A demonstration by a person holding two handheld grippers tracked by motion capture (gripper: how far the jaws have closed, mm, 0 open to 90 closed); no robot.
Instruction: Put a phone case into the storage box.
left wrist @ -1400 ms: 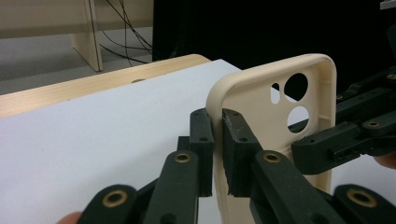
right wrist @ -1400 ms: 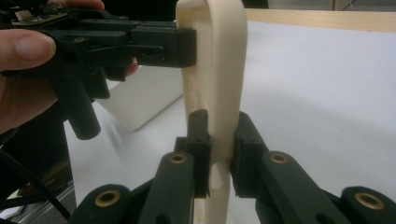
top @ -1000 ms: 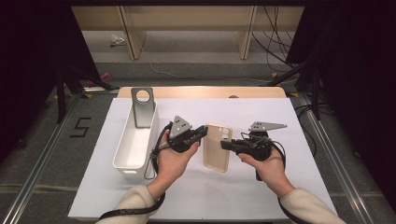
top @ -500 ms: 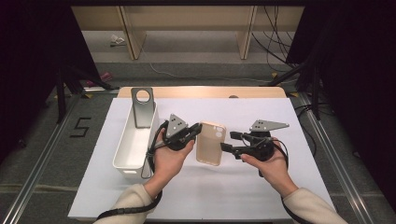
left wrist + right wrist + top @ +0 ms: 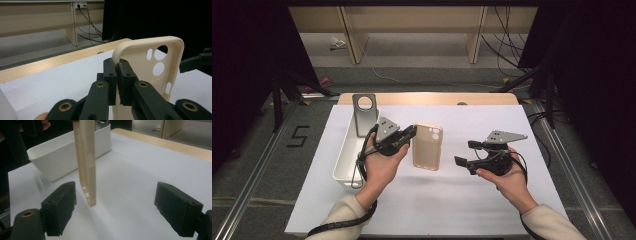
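A beige phone case [image 5: 427, 146] with round camera holes hangs just above the white mat, held by its left edge. My left gripper [image 5: 412, 132] is shut on that edge; in the left gripper view its jaws [image 5: 116, 67] pinch the case's rim [image 5: 140, 55]. My right gripper [image 5: 466, 152] stands to the case's right, apart from it. Its jaws have just been opening and are now wide, with nothing touching the pads. In the right gripper view [image 5: 117, 205] the case [image 5: 87, 165] hangs edge-on a little ahead of them.
A long white bin [image 5: 343, 160] sits at the mat's left, with a grey plate with a round hole [image 5: 364, 112] standing at its far end. The white mat [image 5: 452, 200] covers a wooden table [image 5: 432, 98]. Black stands and cables flank the table.
The right gripper's jaws have opened and let go of the phone case. The left gripper has carried the case a little left and away from the right gripper.
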